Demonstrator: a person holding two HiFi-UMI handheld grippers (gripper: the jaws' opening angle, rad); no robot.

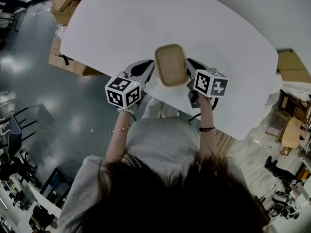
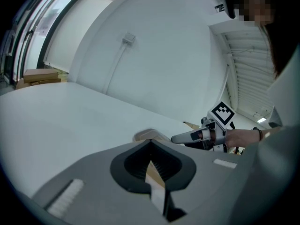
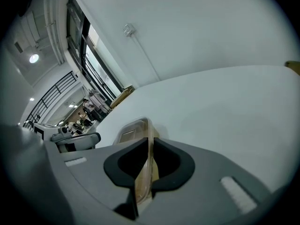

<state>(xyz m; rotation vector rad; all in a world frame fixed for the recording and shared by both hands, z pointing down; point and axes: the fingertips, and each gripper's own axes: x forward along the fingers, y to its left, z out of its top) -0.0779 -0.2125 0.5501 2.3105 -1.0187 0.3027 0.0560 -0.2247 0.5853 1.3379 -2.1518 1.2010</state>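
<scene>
A tan rectangular container (image 1: 170, 64) with a clear lid hangs over the near edge of the white table (image 1: 146, 18), held between both grippers. My left gripper (image 1: 150, 69) is shut on its left rim, and my right gripper (image 1: 189, 68) is shut on its right rim. In the left gripper view the thin tan edge of the container (image 2: 148, 135) runs into the closed jaws of the left gripper (image 2: 151, 149), with the right gripper (image 2: 192, 137) just beyond. In the right gripper view the container (image 3: 133, 131) stands edge-on in the right gripper (image 3: 150, 149).
Cardboard boxes (image 1: 65, 1) sit on the floor beyond the table's left side, and another box (image 1: 63, 59) lies nearer. Wooden furniture (image 1: 291, 67) stands to the right. Chairs (image 1: 19, 125) line the shiny floor at left. The table top (image 3: 225, 107) stretches away ahead.
</scene>
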